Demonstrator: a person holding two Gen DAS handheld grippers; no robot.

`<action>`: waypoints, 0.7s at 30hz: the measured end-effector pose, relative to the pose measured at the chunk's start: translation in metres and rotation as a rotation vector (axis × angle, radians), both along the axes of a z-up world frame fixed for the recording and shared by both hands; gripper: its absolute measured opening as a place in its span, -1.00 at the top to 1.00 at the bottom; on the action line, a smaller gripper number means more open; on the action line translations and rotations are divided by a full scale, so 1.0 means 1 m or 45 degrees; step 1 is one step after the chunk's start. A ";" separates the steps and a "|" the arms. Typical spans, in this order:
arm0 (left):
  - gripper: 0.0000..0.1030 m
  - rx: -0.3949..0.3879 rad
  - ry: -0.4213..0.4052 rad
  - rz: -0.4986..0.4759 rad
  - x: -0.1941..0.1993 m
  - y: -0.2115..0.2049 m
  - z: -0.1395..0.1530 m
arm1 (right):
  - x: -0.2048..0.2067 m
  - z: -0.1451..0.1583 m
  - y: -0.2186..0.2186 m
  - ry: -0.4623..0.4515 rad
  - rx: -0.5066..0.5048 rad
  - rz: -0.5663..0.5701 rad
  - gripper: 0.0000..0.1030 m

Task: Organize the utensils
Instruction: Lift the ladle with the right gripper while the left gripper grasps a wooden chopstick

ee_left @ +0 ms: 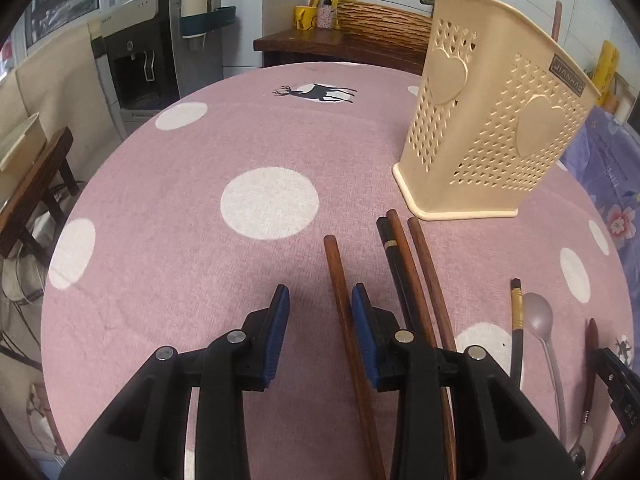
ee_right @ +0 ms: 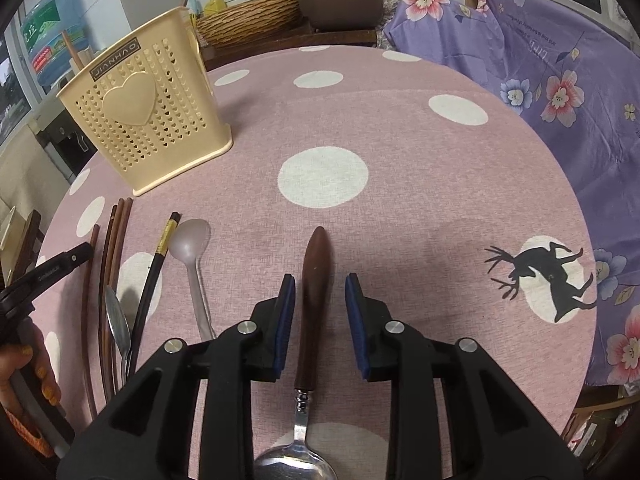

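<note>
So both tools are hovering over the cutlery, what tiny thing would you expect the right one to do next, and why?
Probably close. The right tool is open, with its blue pads either side of the wooden spoon handle, which lies flat on the tablecloth. Nothing is gripped yet, and the cream utensil holder stands ahead to the left, so squeezing the handle seems the natural first step.

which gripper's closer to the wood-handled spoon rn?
Right. The right gripper straddles the wood-handled spoon, fingers open on both sides. The left gripper sits at the brown chopstick, well left of the spoon.
</note>
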State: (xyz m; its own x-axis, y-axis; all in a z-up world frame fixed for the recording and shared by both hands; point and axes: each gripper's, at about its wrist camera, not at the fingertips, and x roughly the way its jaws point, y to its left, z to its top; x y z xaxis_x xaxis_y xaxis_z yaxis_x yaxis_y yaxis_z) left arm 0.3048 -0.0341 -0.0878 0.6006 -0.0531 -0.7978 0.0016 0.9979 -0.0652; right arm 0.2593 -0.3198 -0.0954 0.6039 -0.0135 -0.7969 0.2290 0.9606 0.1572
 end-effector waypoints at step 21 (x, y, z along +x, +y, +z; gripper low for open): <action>0.84 0.007 0.017 0.012 0.011 -0.017 -0.001 | 0.018 -0.003 0.000 -0.012 0.030 0.019 0.68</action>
State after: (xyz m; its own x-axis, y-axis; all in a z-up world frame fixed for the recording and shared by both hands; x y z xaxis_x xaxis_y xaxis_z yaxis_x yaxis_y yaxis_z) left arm 0.3162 -0.0509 -0.0887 0.5902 -0.0429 -0.8061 -0.0085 0.9982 -0.0593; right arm 0.2769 -0.3202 -0.0980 0.6115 0.0146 -0.7911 0.2127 0.9600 0.1822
